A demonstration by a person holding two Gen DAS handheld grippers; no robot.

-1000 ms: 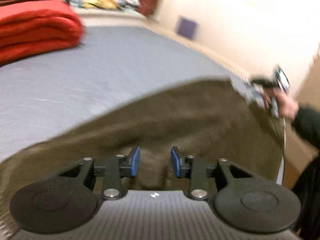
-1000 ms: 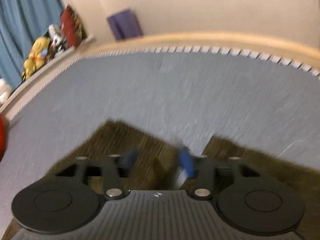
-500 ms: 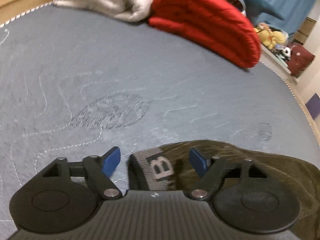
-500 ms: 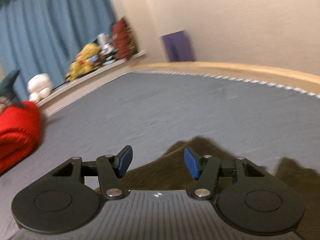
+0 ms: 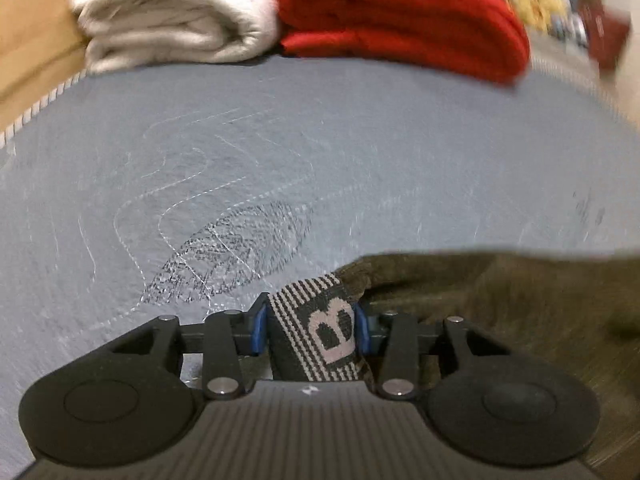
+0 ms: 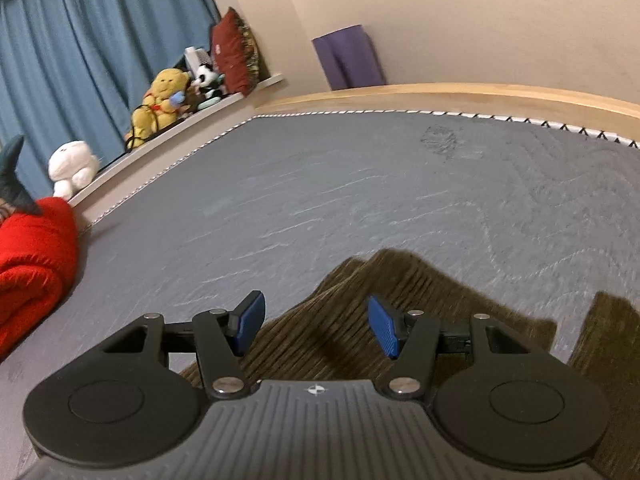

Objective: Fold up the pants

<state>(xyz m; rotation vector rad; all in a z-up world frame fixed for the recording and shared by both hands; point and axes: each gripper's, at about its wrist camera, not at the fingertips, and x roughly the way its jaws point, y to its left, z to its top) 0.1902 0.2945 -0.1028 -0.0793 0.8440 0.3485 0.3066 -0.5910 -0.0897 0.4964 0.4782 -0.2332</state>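
Closing its jaws on the striped waistband (image 5: 320,330), the left gripper (image 5: 309,326) began the fold while the right gripper (image 6: 314,322) hung unclenched above the pants (image 6: 400,320), unfolded near the red blanket (image 5: 400,12).

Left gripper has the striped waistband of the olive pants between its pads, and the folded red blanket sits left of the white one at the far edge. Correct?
Not quite. The left wrist view shows the red blanket right of the white blanket, not left. The left gripper does have the waistband of the olive pants between its closing pads.
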